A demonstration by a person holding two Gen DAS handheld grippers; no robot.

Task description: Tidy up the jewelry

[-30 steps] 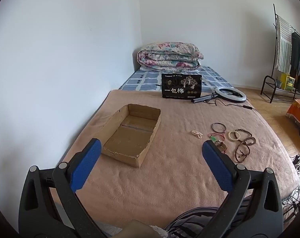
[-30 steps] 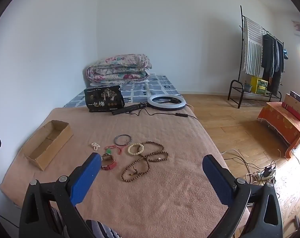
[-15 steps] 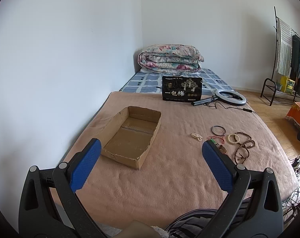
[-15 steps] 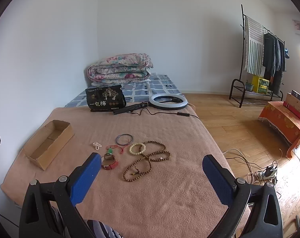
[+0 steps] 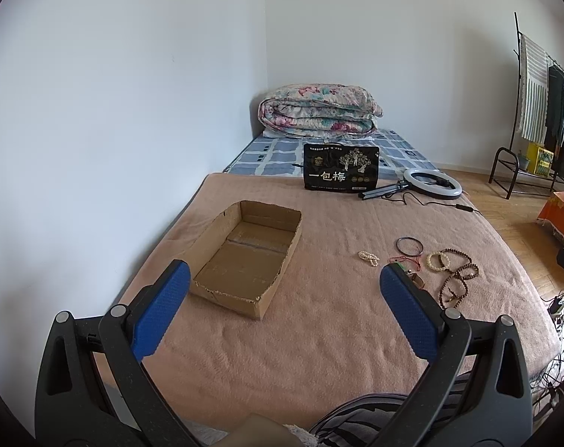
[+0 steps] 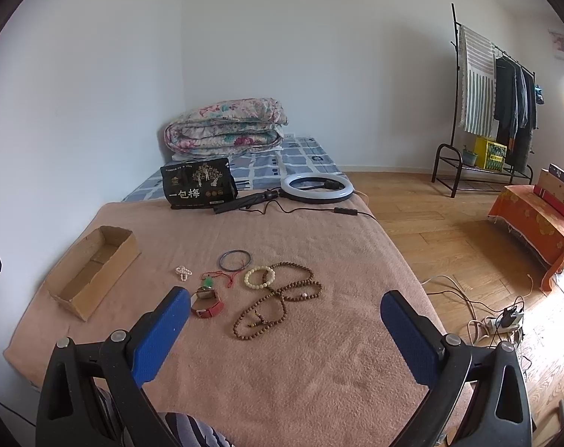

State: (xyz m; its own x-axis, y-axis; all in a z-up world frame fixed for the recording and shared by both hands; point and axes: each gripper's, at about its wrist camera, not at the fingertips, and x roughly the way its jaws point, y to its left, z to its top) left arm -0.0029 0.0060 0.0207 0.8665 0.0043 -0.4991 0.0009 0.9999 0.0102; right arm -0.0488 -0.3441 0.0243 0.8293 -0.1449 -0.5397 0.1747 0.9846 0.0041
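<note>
Since the cardboard box (image 5: pixel 244 257) ahead of the left tool (image 5: pixel 283 283) holds nothing, sorting looks unstarted. Both tools are spread and carry nothing. All the jewelry (image 6: pixel 259 290) lies loose on the bed (image 6: pixel 319 354), just ahead of the right tool (image 6: pixel 284 311).

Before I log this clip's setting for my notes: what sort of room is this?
Most likely a bedroom in a home. A folded floral quilt sits at the far end of a bed covered by a tan blanket, and a clothes rack with hanging garments stands on the wooden floor.
</note>
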